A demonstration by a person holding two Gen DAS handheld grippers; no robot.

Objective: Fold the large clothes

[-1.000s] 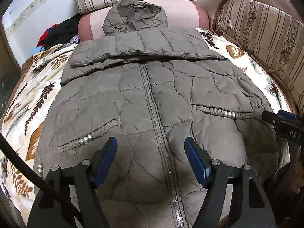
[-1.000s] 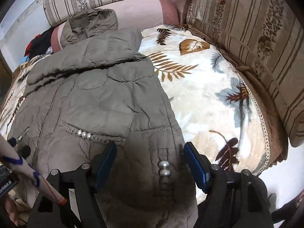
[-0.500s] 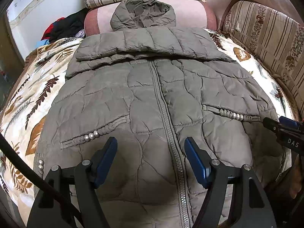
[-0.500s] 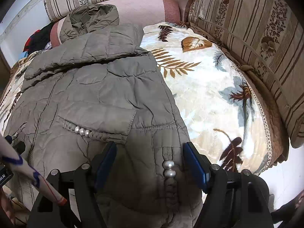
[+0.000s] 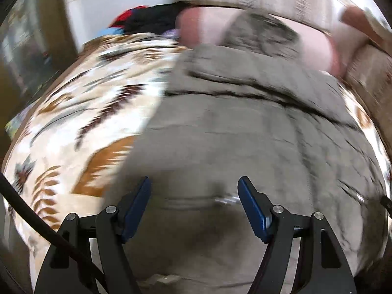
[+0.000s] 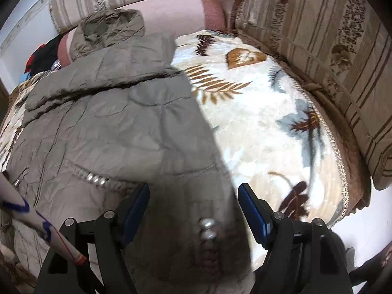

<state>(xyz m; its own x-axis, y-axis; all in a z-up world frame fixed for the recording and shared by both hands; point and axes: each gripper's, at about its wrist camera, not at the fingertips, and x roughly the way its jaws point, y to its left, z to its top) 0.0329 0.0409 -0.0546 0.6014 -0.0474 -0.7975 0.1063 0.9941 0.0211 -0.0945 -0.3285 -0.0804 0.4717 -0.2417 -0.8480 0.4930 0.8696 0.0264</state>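
Olive jacket [image 6: 117, 127] lies flat lengthwise; hood [image 6: 110, 28] far end.

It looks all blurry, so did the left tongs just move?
Yes. The left tongs swung left: the leaf-patterned blanket now fills the view's left, the grey-green puffy coat sits rightward.

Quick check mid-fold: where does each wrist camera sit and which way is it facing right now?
Left wrist: behind the open left gripper, over the jacket's left hem, facing its hood; blurred; own jaws show.
Right wrist: behind the open right gripper, over the right hem's pearl beads, facing the striped cushions; own jaws show.
Shared: jacket, hood, leaf blanket.
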